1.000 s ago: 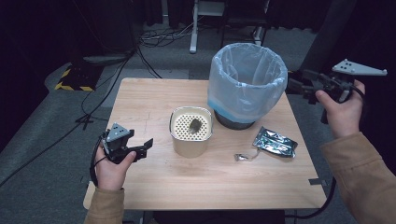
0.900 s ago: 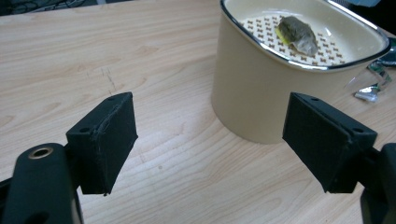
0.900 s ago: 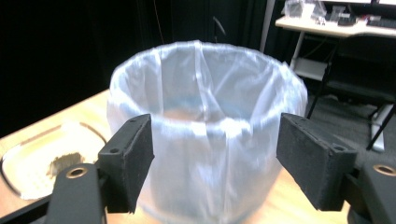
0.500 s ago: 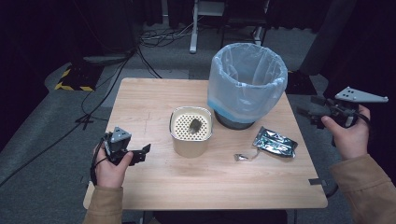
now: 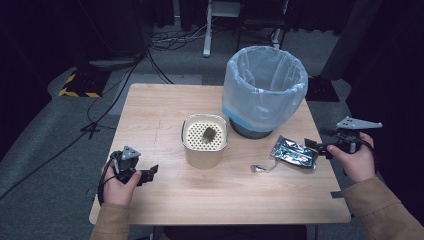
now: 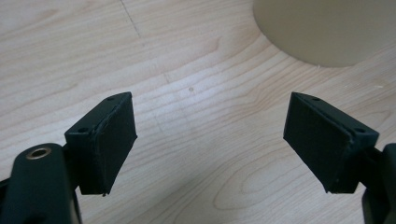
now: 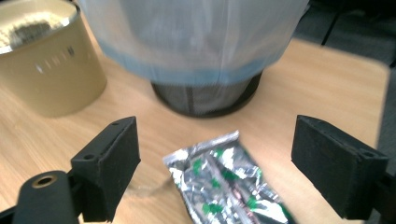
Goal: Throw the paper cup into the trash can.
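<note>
A crumpled silver foil packet (image 5: 295, 151) (image 7: 229, 186) lies on the wooden table (image 5: 160, 115) in front of a bin lined with a clear bag (image 5: 264, 85) (image 7: 196, 42). My right gripper (image 5: 315, 148) (image 7: 215, 135) is just right of the packet, aimed at it. It is open, its jaws have just been opening, and they hold nothing. A small torn foil scrap (image 5: 260, 168) lies left of the packet. My left gripper (image 5: 150, 172) (image 6: 210, 121) hovers low over bare wood near the front left. It is open and empty, its jaws having just closed a little.
A tan canister (image 5: 204, 140) (image 7: 42, 60) with a perforated top stands mid-table, with a dark lump (image 5: 208, 134) resting on its top. Cables and a desk leg lie on the dark floor beyond the table.
My right hand has come down from beside the bin's rim to table level by the packet. My left hand has sunk slightly toward the table.
</note>
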